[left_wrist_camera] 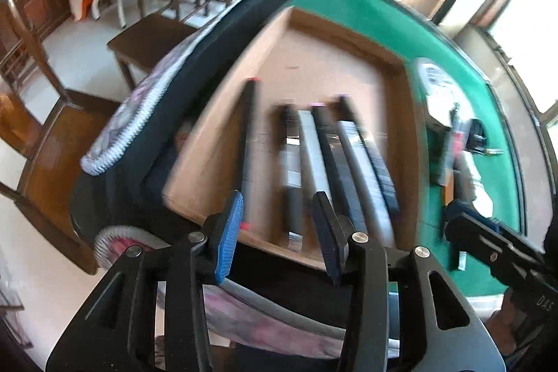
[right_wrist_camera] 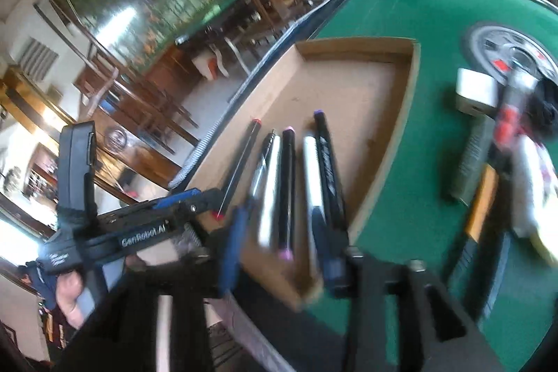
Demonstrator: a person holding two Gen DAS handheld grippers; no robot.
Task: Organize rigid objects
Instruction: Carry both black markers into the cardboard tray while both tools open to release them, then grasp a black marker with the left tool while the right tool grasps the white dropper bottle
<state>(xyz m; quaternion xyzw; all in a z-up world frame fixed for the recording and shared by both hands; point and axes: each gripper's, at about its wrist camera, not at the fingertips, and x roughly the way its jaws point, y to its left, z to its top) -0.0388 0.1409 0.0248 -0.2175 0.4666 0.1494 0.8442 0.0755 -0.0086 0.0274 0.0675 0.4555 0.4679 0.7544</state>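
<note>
A shallow cardboard tray (left_wrist_camera: 401,65) (right_wrist_camera: 348,46) lies on the green felt table (left_wrist_camera: 366,6) (right_wrist_camera: 418,6). Several pens and markers lie side by side in it. A thin black pen with red ends (left_wrist_camera: 249,135) (right_wrist_camera: 240,162) is leftmost; silver pens (left_wrist_camera: 314,149) (right_wrist_camera: 270,190) and black markers (right_wrist_camera: 327,162) lie beside it. My left gripper (left_wrist_camera: 279,232) hovers open over the tray's near edge, with nothing between its fingers. My right gripper (right_wrist_camera: 280,250) is open too, above the near ends of the pens, its pads apart from them. The image is blurred.
Right of the tray lie loose items: a white box (right_wrist_camera: 476,89), a grey ribbed bar (right_wrist_camera: 469,159), a white tube (right_wrist_camera: 533,183) and a round grey disc (right_wrist_camera: 509,54). Wooden chairs (left_wrist_camera: 153,40) stand past the table's left edge. The tray's far half is bare cardboard.
</note>
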